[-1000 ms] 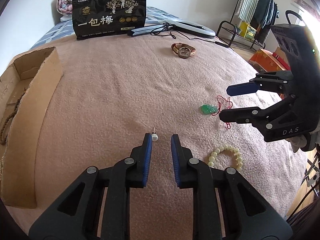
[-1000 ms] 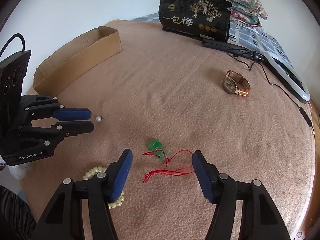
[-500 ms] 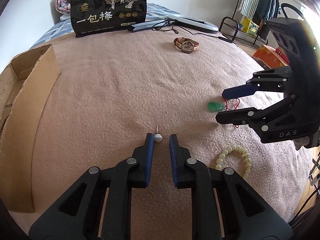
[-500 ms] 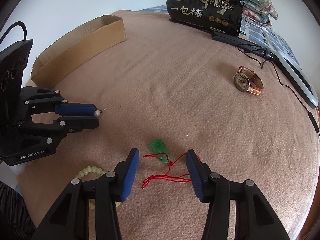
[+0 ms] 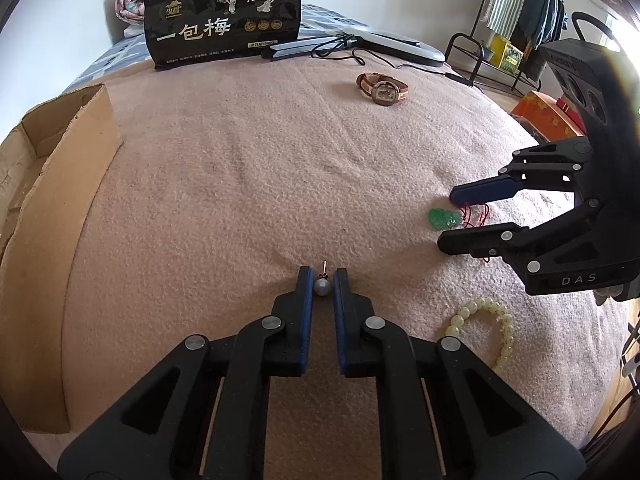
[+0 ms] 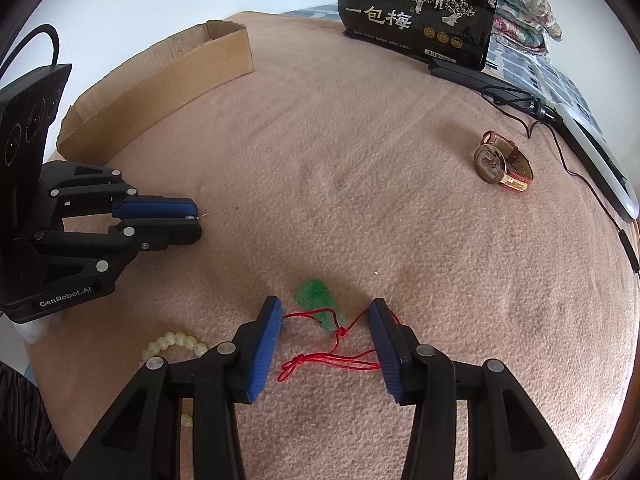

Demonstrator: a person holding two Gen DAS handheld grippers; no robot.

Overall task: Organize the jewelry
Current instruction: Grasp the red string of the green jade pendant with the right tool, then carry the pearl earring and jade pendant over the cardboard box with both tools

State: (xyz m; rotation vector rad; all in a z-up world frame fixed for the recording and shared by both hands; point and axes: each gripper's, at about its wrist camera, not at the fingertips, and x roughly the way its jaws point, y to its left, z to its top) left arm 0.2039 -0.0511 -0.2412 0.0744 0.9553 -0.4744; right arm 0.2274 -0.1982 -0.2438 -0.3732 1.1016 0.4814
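My left gripper (image 5: 322, 280) is shut on a pearl stud earring (image 5: 322, 286), its pin pointing forward, just above the pink blanket. It shows in the right wrist view (image 6: 192, 220) at the left. My right gripper (image 6: 324, 316) is open, its fingers either side of a green jade pendant (image 6: 318, 300) on a red cord (image 6: 328, 362) that lies on the blanket. The pendant (image 5: 442, 218) also shows in the left wrist view, between the right gripper's fingers (image 5: 452, 216). A pale bead bracelet (image 5: 486, 330) lies near the front edge. A wristwatch (image 5: 382, 90) lies further back.
An open cardboard box (image 5: 48, 216) stands along the left side of the bed. A black snack bag (image 5: 224, 12) stands at the back, with a flat device and cable (image 5: 360, 44) beside it. A clothes rack (image 5: 516, 8) stands off the bed's right.
My left gripper's fingers closed onto the pearl earring. My right gripper moved forward and narrowed around the green pendant and red cord.
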